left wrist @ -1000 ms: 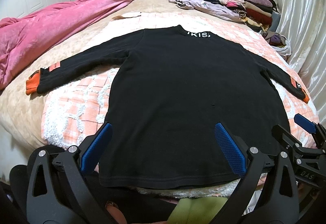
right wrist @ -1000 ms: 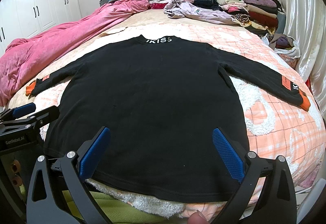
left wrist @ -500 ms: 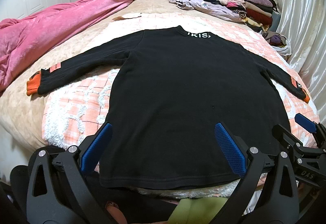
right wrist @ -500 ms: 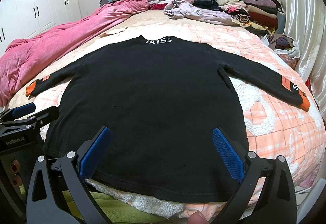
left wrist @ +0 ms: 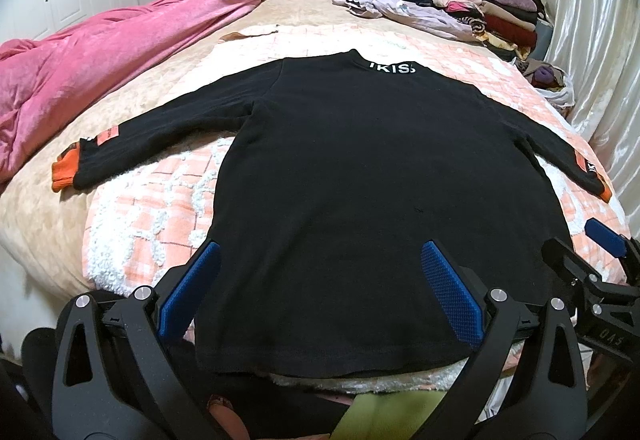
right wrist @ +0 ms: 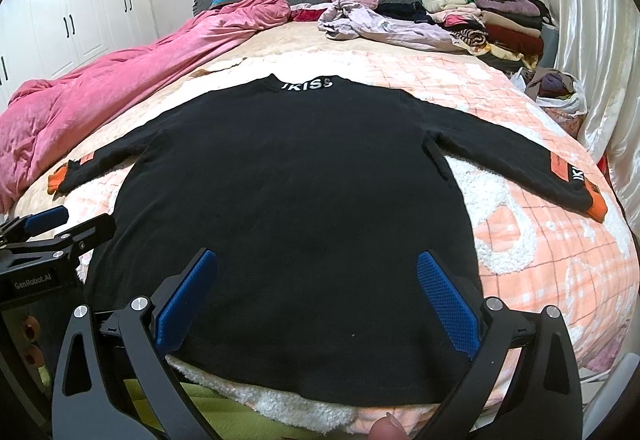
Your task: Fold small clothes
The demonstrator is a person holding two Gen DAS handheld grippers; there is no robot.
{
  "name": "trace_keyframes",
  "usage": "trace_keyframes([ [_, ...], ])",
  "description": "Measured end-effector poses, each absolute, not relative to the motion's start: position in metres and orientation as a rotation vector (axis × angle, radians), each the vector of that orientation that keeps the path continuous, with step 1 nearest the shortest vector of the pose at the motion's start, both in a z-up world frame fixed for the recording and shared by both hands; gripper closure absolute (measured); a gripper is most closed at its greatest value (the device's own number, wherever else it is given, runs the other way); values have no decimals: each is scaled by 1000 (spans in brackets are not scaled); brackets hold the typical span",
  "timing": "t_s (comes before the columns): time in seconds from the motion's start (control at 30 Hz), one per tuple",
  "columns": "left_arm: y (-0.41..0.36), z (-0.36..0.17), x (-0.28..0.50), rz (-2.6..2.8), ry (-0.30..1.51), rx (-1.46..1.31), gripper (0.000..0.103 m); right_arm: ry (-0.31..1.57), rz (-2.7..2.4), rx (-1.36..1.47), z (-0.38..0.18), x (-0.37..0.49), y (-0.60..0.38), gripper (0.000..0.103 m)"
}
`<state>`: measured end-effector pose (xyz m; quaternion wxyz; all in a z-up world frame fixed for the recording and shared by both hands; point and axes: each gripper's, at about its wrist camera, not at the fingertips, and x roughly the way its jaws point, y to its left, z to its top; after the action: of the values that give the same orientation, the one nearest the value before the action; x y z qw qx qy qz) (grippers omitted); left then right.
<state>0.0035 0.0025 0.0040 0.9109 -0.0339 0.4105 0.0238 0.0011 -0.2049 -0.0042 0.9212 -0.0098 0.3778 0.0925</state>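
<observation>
From the left wrist view, my left hand-held gripper hangs wide apart and empty over the hem of the black sweater, which lies flat on the bed, sleeves spread. I'd judge folding hasn't begun; the left sleeve wants pinching near its orange cuff and carrying across the body without dragging the torso.

From the right wrist view, my right hand-held gripper is likewise wide and empty (hem just below). A white bag by the curtain holds bundled clothes.
</observation>
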Motion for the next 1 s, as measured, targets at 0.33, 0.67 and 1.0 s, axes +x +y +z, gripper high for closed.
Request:
trace_keyframes([
  [0.33, -5, -3, 23, 32, 871, -68, 9, 762, 135, -6, -1, 23, -225, 4],
  [0.67, -12, -7, 61, 8, 878, -63, 9, 737, 23, 49, -1, 58, -269, 4],
  [1.0, -13, -2, 113, 7, 853, -38, 9, 737, -177, 123, -4, 97, -345, 4],
])
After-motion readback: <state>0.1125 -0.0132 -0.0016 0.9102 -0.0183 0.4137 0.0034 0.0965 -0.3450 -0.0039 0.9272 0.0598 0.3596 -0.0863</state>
